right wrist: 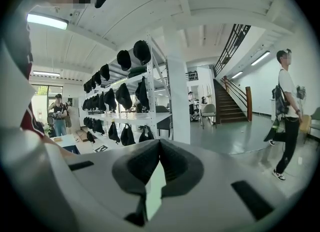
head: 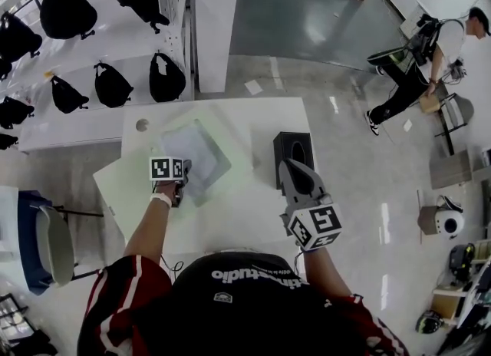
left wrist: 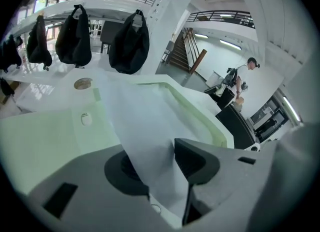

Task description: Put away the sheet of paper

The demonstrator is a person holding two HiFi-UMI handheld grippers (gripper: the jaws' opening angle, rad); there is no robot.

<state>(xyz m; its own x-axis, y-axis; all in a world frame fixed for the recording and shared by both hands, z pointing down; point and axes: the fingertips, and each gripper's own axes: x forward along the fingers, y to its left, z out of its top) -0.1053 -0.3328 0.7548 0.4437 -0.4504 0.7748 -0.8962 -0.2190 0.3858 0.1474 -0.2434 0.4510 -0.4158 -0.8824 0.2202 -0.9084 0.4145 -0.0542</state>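
left gripper [left wrist: 157, 168] jaws spread, sheet [left wrist: 142, 121] loose between them, its far part lying in the tray [left wrist: 206, 120] at frame centre. right gripper [right wrist: 159, 148] pressed together, empty. risk: sheet could be dragged out if snagged on withdrawal.

The sheet of paper [head: 201, 155] was thin, white and matt. The bench [head: 238, 201] looked smooth and pale green. The floor [head: 360, 193] was glossy, and the bags [head: 166, 78] looked like black cloth.

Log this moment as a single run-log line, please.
left gripper open, sheet of paper between its jaws | sheet lies in green tray | right gripper shut, empty
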